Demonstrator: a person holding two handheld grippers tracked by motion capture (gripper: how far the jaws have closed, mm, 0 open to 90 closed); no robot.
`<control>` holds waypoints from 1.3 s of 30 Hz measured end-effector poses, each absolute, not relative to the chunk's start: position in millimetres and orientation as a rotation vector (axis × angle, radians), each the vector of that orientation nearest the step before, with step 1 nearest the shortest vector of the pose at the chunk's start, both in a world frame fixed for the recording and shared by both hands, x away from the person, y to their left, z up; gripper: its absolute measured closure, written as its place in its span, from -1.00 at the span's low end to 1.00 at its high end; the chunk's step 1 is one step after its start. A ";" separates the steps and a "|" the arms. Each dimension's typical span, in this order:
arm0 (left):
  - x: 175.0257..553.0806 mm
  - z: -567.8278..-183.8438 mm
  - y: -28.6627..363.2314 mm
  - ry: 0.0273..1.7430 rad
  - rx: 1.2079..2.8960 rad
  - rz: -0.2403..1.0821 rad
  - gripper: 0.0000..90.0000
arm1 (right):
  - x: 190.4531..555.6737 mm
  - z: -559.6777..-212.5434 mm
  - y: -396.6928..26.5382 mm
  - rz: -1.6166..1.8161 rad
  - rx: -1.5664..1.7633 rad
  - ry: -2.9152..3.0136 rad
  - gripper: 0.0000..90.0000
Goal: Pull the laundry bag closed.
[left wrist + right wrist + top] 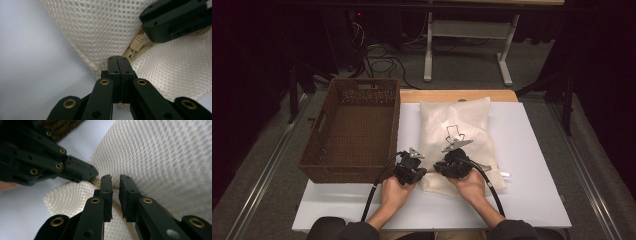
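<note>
A white mesh bag lies flat on the white table, its beige zipper along the near edge. My left gripper sits at the bag's near left corner, its jaws pressed together on the mesh right by the zipper's end. My right gripper faces it from the right, and in its own view the jaws stand a narrow gap apart over the zipper line. The beige zipper pull lies free just beside the right gripper's tip, not clamped.
A brown wicker basket stands on the table's left half, close to my left hand, its corner also in the right gripper view. Bare white table lies to the bag's right and along the front edge. Beyond the table are floor cables and a desk frame.
</note>
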State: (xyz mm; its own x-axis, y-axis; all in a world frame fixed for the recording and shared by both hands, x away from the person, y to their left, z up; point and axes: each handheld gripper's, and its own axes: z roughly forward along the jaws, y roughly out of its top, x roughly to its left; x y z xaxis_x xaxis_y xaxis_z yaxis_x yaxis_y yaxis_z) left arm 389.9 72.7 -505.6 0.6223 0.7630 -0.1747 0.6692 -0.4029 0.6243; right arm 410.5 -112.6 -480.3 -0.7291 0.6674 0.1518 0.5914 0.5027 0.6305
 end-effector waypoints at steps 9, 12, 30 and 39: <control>389.8 -505.9 72.4 1.116 2.172 0.183 0.98 | 417.1 -486.1 -107.1 1.019 1.176 2.663 0.73; 390.0 -506.2 72.3 1.115 2.168 0.183 0.97 | 419.1 -490.1 -104.0 1.010 1.192 2.692 0.75; 390.0 -506.3 72.2 1.109 2.169 0.181 0.96 | 408.1 -491.3 -93.7 0.902 1.016 2.737 0.90; 390.6 -507.2 72.9 1.100 2.171 0.186 0.99 | 407.2 -494.4 -93.9 0.889 0.994 2.729 0.95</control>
